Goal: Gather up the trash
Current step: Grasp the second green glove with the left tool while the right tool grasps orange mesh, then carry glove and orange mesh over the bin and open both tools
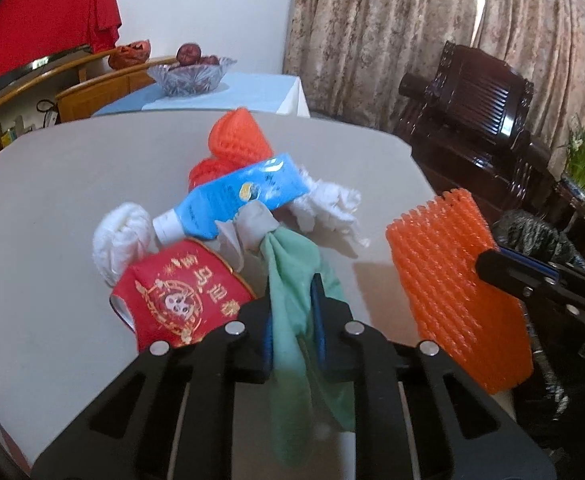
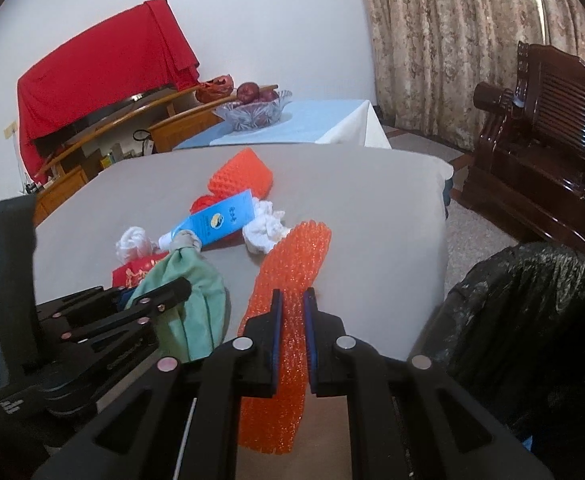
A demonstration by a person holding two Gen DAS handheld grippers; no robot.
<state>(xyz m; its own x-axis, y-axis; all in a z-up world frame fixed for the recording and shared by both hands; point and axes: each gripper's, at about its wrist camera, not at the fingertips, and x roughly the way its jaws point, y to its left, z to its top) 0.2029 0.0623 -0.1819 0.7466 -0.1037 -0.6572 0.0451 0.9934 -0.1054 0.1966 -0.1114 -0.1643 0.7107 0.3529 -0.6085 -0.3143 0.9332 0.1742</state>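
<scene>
My left gripper [image 1: 294,292] is shut on a green cloth [image 1: 292,264] and holds it over the grey table [image 1: 72,184]. It also shows in the right wrist view [image 2: 172,292] with the cloth [image 2: 196,280]. My right gripper [image 2: 292,300] is shut on an orange foam net [image 2: 288,280], which shows in the left wrist view [image 1: 444,268]. On the table lie a blue tube [image 1: 232,200], a red packet [image 1: 176,292], white crumpled tissues [image 1: 122,240], and another orange foam net [image 1: 236,140].
A black-lined trash bin [image 2: 532,304] stands off the table's right edge. A second table with a glass fruit bowl [image 1: 190,74] is behind. A dark wooden chair [image 1: 476,112] and curtains are at the right.
</scene>
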